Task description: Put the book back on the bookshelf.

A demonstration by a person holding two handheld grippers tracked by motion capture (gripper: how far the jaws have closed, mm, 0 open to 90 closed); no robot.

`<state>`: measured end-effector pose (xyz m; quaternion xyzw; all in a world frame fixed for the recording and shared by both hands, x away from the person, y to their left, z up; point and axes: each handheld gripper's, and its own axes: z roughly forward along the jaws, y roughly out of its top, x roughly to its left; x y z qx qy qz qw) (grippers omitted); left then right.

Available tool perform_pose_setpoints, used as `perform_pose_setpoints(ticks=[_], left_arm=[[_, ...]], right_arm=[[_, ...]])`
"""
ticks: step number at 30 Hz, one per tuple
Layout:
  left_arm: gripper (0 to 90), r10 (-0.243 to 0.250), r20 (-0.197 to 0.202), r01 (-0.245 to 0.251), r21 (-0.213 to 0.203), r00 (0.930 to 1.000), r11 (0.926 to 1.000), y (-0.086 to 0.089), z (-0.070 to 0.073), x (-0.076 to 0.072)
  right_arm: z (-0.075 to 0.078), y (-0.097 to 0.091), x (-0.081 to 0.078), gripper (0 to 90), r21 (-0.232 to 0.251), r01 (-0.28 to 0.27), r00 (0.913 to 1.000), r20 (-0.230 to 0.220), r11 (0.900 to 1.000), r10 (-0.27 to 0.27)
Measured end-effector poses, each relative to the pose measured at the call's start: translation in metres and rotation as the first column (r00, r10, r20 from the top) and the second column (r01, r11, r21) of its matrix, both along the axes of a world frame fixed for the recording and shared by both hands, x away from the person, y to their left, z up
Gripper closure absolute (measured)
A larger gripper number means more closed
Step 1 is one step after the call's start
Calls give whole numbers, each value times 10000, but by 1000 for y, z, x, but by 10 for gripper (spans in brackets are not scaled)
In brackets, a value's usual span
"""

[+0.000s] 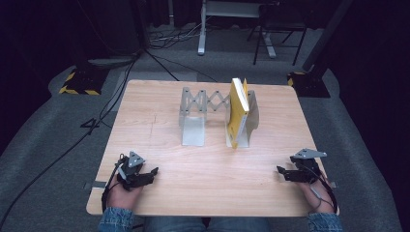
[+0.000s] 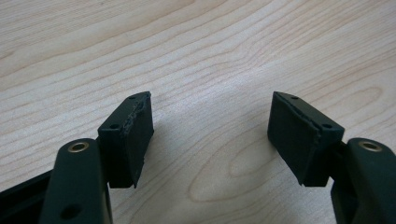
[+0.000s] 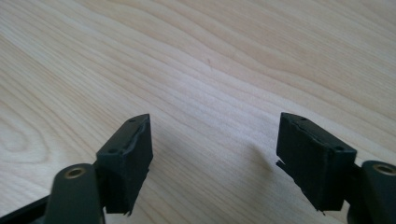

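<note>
- The yellow softcover book stands upright near the middle of the pale wooden table, leaning against the right-hand plate of the grey metal expanding bookend rack; both grippers are well apart from it, down at the near edge
- My worry is the lean; the book looks tilted and held by one plate alone, so a knock on the table or a clumsy sideways reach could tip it flat or off the rack's foot
- A second risk, as I judge it: the rack is light and scissor-jointed; a push on one plate may slide or fold it and take the book along
- The left gripper rests low on the table at the near left corner, hand behind it, pointing inward; its jaws stand wide with bare wood between them in the left gripper view, holding nothing
- The right gripper sits low at the near right corner, pointing inward toward the left; its black pads are spread apart over bare wood, released and empty
</note>
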<state>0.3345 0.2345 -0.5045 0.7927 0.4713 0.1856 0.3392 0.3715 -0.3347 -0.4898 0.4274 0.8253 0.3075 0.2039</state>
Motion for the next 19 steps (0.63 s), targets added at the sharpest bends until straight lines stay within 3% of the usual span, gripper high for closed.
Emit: perform_pose_setpoints(ticks=[2, 5, 7, 9, 10, 19], left_arm=[[319, -11, 0, 11, 14, 10000, 10000, 0, 0, 0], [318, -10, 0, 10, 13, 10000, 10000, 0, 0, 0], [318, -13, -2, 13, 15, 10000, 10000, 0, 0, 0], [318, -2, 1, 2, 1, 10000, 10000, 0, 0, 0], [318, -15, -1, 15, 14, 10000, 10000, 0, 0, 0], [307, -30, -24, 30, -6, 10000, 10000, 0, 0, 0]], right_arm=[[-3, 1, 1, 238, -206, 149, 9999, -58, 9997, -151], [-4, 0, 1, 219, -113, 259, 9996, -65, 9996, -259], [-7, -1, 0, 171, 117, 344, 9993, 128, 9993, -345], [-14, -4, -1, 136, 716, 556, 9975, 404, 9959, -586], [-15, -5, 0, 146, 908, 599, 9977, 272, 9941, -626], [-15, -6, 0, 141, 952, 636, 9975, 249, 9934, -663]])
